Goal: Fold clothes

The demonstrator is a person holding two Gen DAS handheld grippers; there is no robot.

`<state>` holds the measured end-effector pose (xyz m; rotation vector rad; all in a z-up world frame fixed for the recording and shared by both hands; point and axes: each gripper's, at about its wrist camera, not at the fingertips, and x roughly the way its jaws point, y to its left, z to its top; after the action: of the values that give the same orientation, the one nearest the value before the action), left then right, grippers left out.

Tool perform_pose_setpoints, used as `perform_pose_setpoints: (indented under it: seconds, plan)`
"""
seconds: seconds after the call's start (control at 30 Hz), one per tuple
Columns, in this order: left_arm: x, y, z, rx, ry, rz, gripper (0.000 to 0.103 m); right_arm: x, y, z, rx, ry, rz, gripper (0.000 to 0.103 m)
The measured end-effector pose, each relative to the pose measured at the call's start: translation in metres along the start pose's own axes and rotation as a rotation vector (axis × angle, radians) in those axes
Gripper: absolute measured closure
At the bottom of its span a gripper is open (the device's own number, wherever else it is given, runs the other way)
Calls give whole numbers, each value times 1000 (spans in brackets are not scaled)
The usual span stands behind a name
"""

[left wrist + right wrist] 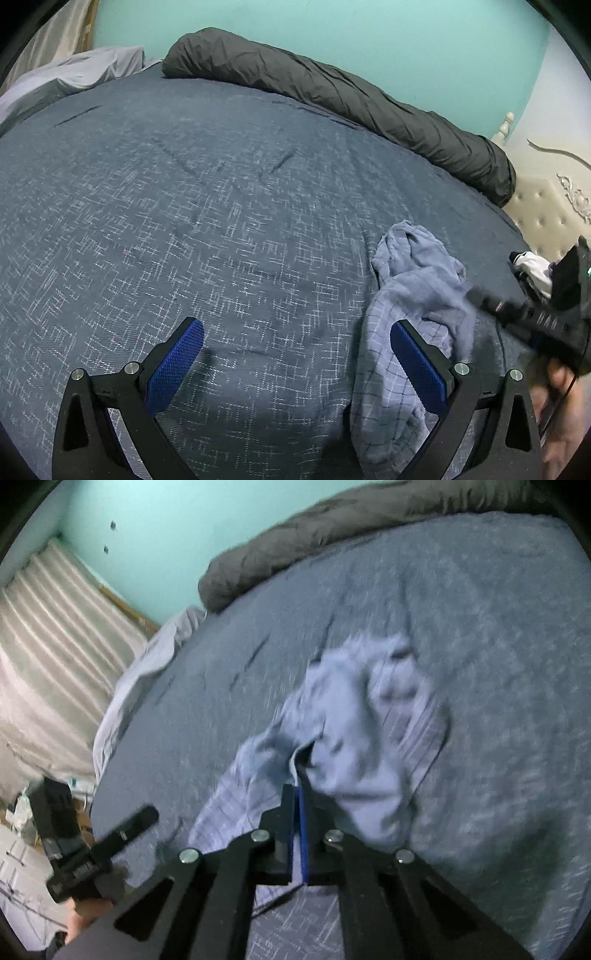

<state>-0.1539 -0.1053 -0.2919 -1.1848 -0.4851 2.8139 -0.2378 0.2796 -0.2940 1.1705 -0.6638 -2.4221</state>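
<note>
Right gripper [297, 812]: jaws pressed together, clamped on an edge of the pale blue checked garment [354, 731]. Cloth bunched and crumpled, trailing from the pinched edge across the dark blue bedspread [498, 635]; picture blurred. Left gripper [295, 354]: jaws spread wide, blue pads [175, 363] bare, nothing between them, hovering above the bedspread with the garment just beside and partly behind its right-hand finger. Same gripper visible at the lower left of the right wrist view, held by a hand [86, 915]. Rolled grey duvet [332, 96] along the far edge of the bed, against the turquoise wall [332, 22]. Cream tufted headboard [543, 206] at the right.
</note>
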Motion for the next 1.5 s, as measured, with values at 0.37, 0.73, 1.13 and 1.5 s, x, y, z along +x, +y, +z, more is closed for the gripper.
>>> perform_pose_setpoints:
  seconds: [0.37, 0.73, 1.13, 1.5]
  plan:
    - [-3, 3, -3, 23, 5, -6, 0, -37, -48, 32, 83, -233, -119, 101]
    - [-1, -14, -8, 77, 19, -25, 0, -55, -75, 22, 108, -204, -255, 81]
    - [-9, -24, -21, 87, 28, -10, 0, -50, -36, -41, 37, 58, -72, 78]
    - [-24, -26, -31, 79, 29, -28, 0, -26, -12, -81, 12, 227, 35, 77]
